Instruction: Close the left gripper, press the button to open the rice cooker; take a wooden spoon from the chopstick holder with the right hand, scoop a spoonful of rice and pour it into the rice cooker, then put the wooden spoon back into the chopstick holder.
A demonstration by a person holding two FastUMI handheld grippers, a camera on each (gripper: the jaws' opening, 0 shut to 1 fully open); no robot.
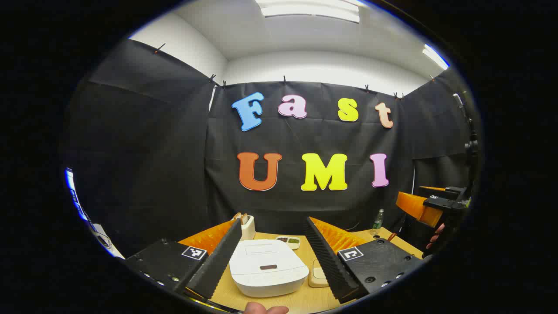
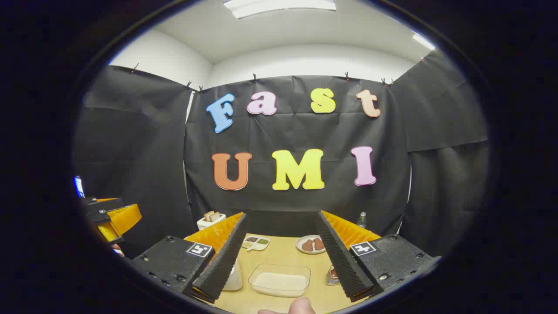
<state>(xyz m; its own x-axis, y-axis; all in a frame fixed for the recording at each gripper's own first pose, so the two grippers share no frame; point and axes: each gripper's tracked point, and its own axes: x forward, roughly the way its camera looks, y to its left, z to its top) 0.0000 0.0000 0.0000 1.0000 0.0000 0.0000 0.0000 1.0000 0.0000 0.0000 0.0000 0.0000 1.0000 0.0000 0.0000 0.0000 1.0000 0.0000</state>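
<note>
The white rice cooker (image 1: 267, 272) sits low in the left gripper view with its lid down and a dark button (image 1: 268, 266) on top. My left gripper (image 1: 273, 220) hangs open above and in front of it, holding nothing. Behind the cooker stands the white chopstick holder (image 1: 247, 226) with wooden handles sticking up. In the right gripper view my right gripper (image 2: 282, 215) is open and empty over a clear tub of rice (image 2: 280, 280). The chopstick holder (image 2: 211, 219) stands at the back left there. A white edge of the rice cooker (image 2: 233, 274) peeks from behind the left finger.
A divided small dish (image 2: 256, 242), a plate of brown food (image 2: 310, 244), a bottle (image 2: 362, 219) and a small metal item (image 2: 332, 275) share the wooden table (image 2: 283, 255). A beige block (image 1: 318, 277) lies right of the cooker. The other gripper (image 1: 425, 205) and a hand (image 1: 438, 233) are at far right.
</note>
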